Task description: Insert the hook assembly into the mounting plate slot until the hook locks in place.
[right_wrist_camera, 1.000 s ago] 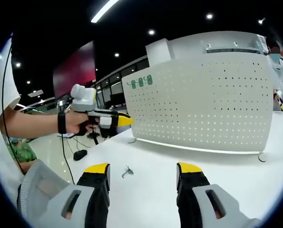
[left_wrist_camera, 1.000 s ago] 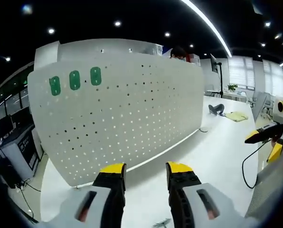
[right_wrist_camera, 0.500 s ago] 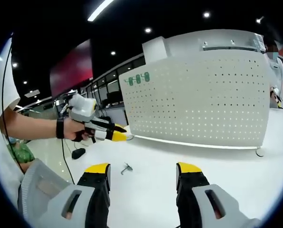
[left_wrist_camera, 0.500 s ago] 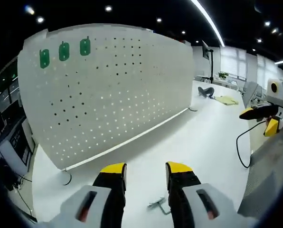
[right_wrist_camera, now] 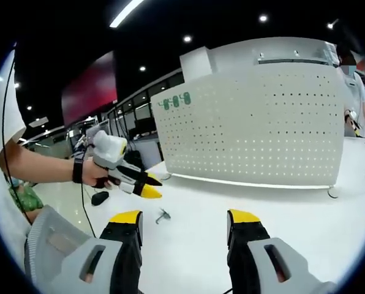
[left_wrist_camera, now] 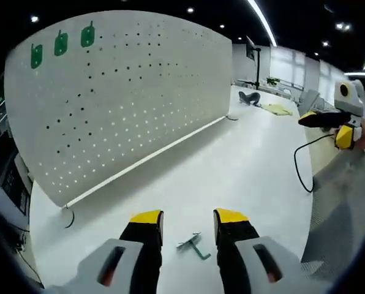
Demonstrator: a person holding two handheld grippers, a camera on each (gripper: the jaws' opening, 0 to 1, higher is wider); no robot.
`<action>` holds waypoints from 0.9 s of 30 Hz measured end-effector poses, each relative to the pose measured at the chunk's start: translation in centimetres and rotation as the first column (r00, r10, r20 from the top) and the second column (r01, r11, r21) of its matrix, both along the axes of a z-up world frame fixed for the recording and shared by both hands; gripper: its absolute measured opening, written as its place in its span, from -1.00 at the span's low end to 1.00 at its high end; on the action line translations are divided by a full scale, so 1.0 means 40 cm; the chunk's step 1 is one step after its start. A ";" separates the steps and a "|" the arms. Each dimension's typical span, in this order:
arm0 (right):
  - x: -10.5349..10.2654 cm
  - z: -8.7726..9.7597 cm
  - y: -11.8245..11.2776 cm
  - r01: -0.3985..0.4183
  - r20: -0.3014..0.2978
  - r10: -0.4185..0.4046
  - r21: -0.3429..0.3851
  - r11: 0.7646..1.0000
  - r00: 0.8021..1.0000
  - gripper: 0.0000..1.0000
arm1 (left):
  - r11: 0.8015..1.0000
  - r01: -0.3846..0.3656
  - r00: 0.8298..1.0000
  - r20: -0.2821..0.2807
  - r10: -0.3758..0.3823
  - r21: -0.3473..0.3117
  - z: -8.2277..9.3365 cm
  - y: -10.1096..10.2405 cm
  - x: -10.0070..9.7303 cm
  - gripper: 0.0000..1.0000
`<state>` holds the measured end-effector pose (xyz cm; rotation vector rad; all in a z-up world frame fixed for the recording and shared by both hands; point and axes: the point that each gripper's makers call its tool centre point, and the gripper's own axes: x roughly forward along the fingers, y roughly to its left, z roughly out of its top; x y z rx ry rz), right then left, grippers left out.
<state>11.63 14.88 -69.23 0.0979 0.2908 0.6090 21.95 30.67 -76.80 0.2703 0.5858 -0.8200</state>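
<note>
Lowered since a second ago, the left gripper (left_wrist_camera: 185,222) now looks down at the white table (left_wrist_camera: 231,159), and the small metal hook assembly (left_wrist_camera: 193,245) has come into its view, lying flat on the table between the two yellow-tipped jaws and just ahead of them, touched by neither. Its jaws stand spread apart with nothing in them. In the right gripper view the left gripper (right_wrist_camera: 147,185) shows tilted nose-down toward the table, held by a hand (right_wrist_camera: 95,173) with a dark band at the wrist; earlier it pointed level toward the board. The hook assembly (right_wrist_camera: 163,215) lies on the table just below and beyond those yellow tips, apart from them. The right gripper (right_wrist_camera: 185,222) hangs over the table (right_wrist_camera: 293,214) with its jaws spread wide and empty; it sits near the same place as before. In the left gripper view it (left_wrist_camera: 322,122) shows at the right edge, well apart from the hook, with a black cable (left_wrist_camera: 300,164) looping down from it. Beyond the hook stands the mounting plate (left_wrist_camera: 127,92), a large white perforated board upright on the table, well apart from both grippers. Three green tags (left_wrist_camera: 60,44) sit in a row at its upper corner. In the right gripper view the mounting plate (right_wrist_camera: 256,128) faces the camera, the green tags (right_wrist_camera: 175,101) at its top left, with a small foot at its lower right corner resting on the table.
</note>
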 end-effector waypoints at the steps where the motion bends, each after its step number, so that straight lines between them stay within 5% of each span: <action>1: 0.000 -0.001 0.000 0.000 -0.003 0.000 0.001 1.000 1.000 0.12 | 1.000 0.007 1.000 -0.009 -0.007 0.002 -0.007 0.000 -0.005 -0.32; 5: 0.002 -0.002 0.002 -0.005 -0.003 0.005 -0.004 1.000 1.000 0.12 | 0.996 0.045 0.999 -0.030 -0.043 0.081 -0.039 0.014 -0.021 -0.33; 27: 0.002 -0.014 -0.002 0.024 -0.018 -0.024 -0.014 1.000 1.000 0.11 | 0.969 0.143 0.989 -0.063 -0.133 0.200 -0.110 0.044 -0.007 -0.51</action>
